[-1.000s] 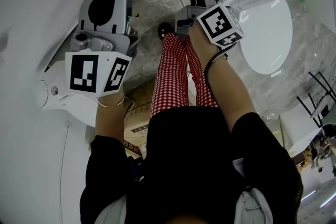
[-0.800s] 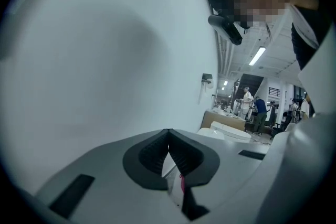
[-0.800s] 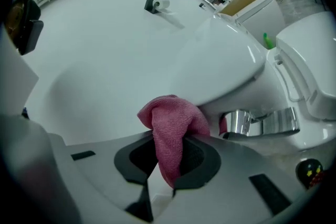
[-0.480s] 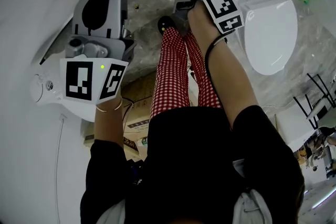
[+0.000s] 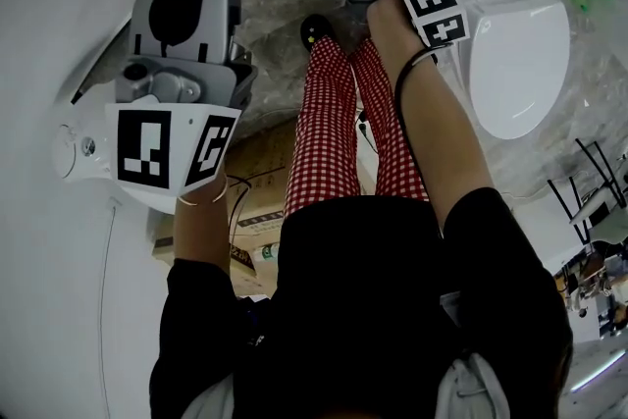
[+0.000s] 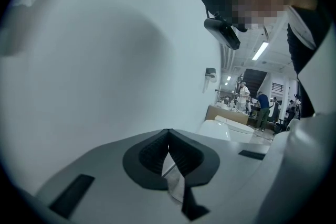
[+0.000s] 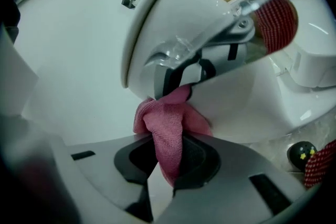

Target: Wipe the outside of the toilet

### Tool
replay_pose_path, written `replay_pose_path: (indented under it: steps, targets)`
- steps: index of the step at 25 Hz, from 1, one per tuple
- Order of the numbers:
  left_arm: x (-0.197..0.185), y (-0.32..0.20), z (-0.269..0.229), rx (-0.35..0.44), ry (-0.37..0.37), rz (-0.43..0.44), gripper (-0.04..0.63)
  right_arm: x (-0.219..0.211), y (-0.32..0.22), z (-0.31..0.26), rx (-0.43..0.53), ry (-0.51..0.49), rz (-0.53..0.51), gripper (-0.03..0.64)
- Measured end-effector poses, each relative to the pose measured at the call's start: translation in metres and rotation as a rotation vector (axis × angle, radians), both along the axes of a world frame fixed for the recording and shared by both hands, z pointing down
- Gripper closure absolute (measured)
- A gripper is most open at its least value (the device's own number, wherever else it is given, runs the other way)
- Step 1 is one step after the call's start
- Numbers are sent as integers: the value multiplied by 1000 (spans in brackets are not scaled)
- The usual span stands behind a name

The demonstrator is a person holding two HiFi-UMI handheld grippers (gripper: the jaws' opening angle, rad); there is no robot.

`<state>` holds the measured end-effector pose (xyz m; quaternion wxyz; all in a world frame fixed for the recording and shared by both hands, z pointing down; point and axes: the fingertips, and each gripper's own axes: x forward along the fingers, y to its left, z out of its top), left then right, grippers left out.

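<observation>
Right gripper [image 7: 169, 168]: fingers are clamped on pink cloth [image 7: 167, 128], which is held against toilet [image 7: 236, 99] at 1 o'clock in head view.
Left gripper [image 6: 169, 155]: fingers are pressed together, empty, at 10 o'clock.

Left tongs [image 6: 168, 135] pressed together, empty; right tongs [image 7: 166, 140] tight on a pink cloth [image 7: 167, 113], right arm outstretched ahead.

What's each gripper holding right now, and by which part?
The right gripper pinches the pink cloth by a bunched fold, and the rest of the cloth puffs out beyond its fingers. The left gripper is shut on nothing.
</observation>
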<state>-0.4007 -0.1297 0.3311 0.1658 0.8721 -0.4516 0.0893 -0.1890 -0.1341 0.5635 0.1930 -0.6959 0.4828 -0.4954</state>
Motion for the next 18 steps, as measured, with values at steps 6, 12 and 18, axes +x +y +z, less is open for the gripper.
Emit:
replay_pose_path:
  steps: [6,12,18]
  targets:
    - [-8,2,9,-22,-4,-16,589,3,6,24,-52,-13,34,543]
    - [-11,4,15,-35,-8,-21,589,3,10,51,-100,-23,59,545]
    - [-7,8,27,-50,1,-9,589,4,10,78,-132,-1,60,545]
